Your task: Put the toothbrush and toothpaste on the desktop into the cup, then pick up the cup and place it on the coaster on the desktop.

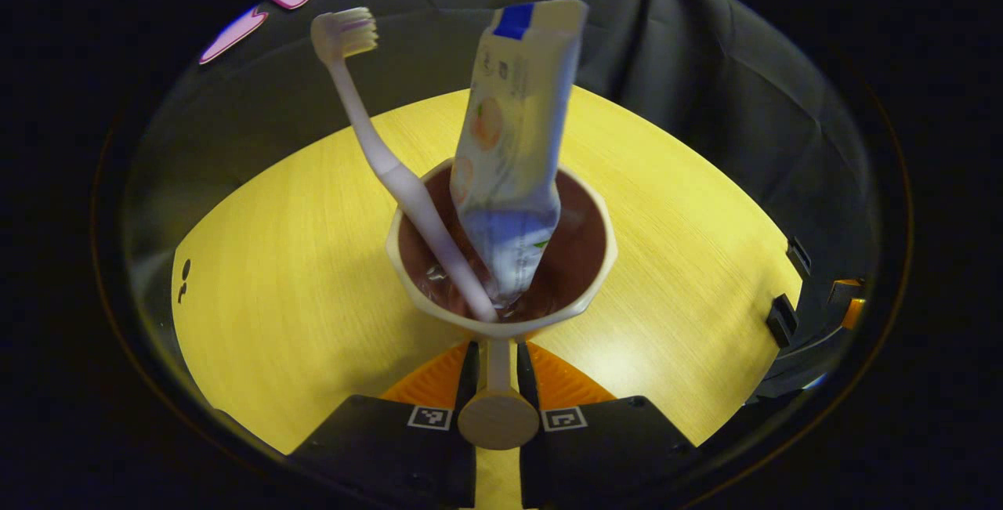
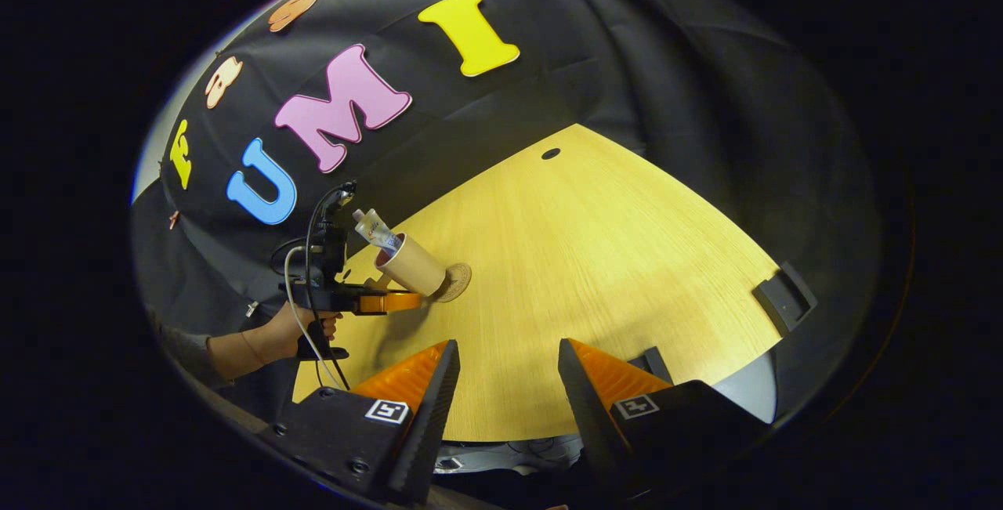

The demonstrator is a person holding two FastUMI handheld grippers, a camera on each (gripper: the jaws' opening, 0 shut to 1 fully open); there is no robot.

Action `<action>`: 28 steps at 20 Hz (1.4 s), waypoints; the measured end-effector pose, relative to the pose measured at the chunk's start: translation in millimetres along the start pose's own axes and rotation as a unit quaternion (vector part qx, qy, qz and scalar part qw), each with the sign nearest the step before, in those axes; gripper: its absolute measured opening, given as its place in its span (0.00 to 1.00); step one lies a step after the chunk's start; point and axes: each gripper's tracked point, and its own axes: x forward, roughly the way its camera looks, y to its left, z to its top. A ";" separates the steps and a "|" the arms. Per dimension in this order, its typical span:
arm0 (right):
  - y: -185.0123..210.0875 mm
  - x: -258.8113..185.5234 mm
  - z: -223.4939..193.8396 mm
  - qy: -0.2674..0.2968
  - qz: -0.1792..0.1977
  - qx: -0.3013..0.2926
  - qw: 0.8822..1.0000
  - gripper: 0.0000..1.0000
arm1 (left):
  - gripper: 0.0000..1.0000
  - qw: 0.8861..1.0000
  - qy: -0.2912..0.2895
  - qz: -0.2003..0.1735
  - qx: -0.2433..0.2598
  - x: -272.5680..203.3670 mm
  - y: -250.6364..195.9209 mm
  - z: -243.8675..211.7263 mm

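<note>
In the left gripper view a beige cup [image 1: 595, 259] with a dark inside fills the middle, seen from above. A white toothbrush [image 1: 368, 134] leans to its left, bristles up, and a toothpaste tube [image 1: 509, 126] stands in it. My left gripper [image 1: 497, 349] is shut on the cup's handle [image 1: 498, 416], a finger on each side. In the right gripper view the cup [image 2: 411, 263] sits at or just over the round tan coaster [image 2: 457, 280]; contact cannot be told. A hand [image 2: 286, 330] holds that gripper. My right gripper [image 2: 501, 369] is open over the table with nothing between its fingers.
The yellow wooden table [image 2: 611, 259] has a small dark hole [image 2: 551, 153] near its far edge. Black clips [image 2: 783, 294] sit on its right edge, clips [image 1: 783, 320] in the left gripper view too. A cable [image 2: 302, 291] hangs from the left gripper.
</note>
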 end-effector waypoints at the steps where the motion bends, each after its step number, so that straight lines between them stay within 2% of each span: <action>1: -3.8 -0.8 0.3 -0.001 -0.004 0.004 1.000 0.79 | 0.27 1.000 0.002 0.001 0.005 4.5 -1.7 2.1; 4: -12.4 -3.6 1.4 -0.003 -0.013 0.013 1.000 0.79 | 0.27 1.000 0.008 0.002 0.011 15.5 -8.3 4.1; 5: -15.1 -5.4 1.6 -0.003 -0.016 0.014 1.000 0.78 | 0.31 1.000 0.009 0.002 0.011 18.9 -10.3 4.3; 6: -16.8 -4.8 2.2 -0.002 -0.018 0.015 1.000 0.78 | 0.27 1.000 0.010 0.002 0.012 21.7 -10.1 4.3; 7: -17.0 -4.6 2.3 -0.002 -0.019 0.016 1.000 0.79 | 0.27 1.000 0.011 0.005 0.014 24.3 -10.0 3.6; 8: -17.0 -4.2 3.0 -0.002 -0.021 0.017 1.000 0.79 | 0.31 1.000 0.012 0.007 0.014 26.8 -8.5 3.3; 9: -18.0 -4.8 3.3 -0.002 -0.022 0.018 1.000 0.79 | 0.27 1.000 0.014 0.008 0.013 28.2 -7.8 2.7; 10: -18.8 -4.7 3.4 -0.002 -0.023 0.019 1.000 0.79 | 0.27 1.000 0.015 0.012 0.015 29.6 -6.2 1.6; 11: -19.5 -4.9 2.9 0.000 -0.024 0.020 1.000 0.79 | 0.31 1.000 0.013 0.011 0.015 29.4 -6.3 1.0; 12: -19.2 -4.6 3.1 -0.001 -0.025 0.021 0.999 0.79 | 0.27 1.000 0.012 0.010 0.015 29.8 -7.2 1.4; 13: -19.5 -4.2 2.2 -0.001 -0.025 0.022 0.999 0.79 | 0.31 1.000 0.012 0.009 0.017 29.2 -5.6 0.2; 14: -19.2 -3.7 1.8 0.000 -0.025 0.021 0.999 0.79 | 0.27 1.000 0.010 0.009 0.017 30.1 -5.2 0.7; 15: -19.3 -4.0 1.3 0.001 -0.025 0.021 0.999 0.79 | 0.31 1.000 0.011 0.007 0.015 30.2 -5.2 0.4; 16: -18.6 -3.5 1.4 0.002 -0.024 0.022 0.999 0.79 | 0.27 1.000 0.012 0.006 0.011 30.0 -4.0 0.5; 19: -17.2 -2.2 1.4 0.001 -0.023 0.021 0.999 0.79 | 0.30 1.000 0.014 0.002 0.009 32.0 -7.0 -0.9; 20: -17.0 -1.8 1.8 0.001 -0.023 0.020 1.000 0.79 | 0.36 1.000 0.012 0.001 0.009 29.6 -6.7 -0.6; 23: -15.1 0.3 2.1 0.001 -0.022 0.018 1.000 0.79 | 0.38 1.000 0.003 -0.012 0.010 23.6 -9.0 2.3; 24: -13.7 1.0 1.7 0.002 -0.022 0.018 1.000 0.79 | 0.42 1.000 -0.001 -0.009 0.013 22.5 -7.1 3.9; 25: -13.1 0.1 2.2 0.002 -0.022 0.018 1.000 0.79 | 0.62 1.000 -0.005 -0.006 0.014 20.5 -6.3 5.6; 28: -9.9 1.6 5.1 -0.001 -0.018 0.014 1.000 0.79 | 0.75 1.000 -0.022 -0.011 0.015 11.1 -11.1 9.5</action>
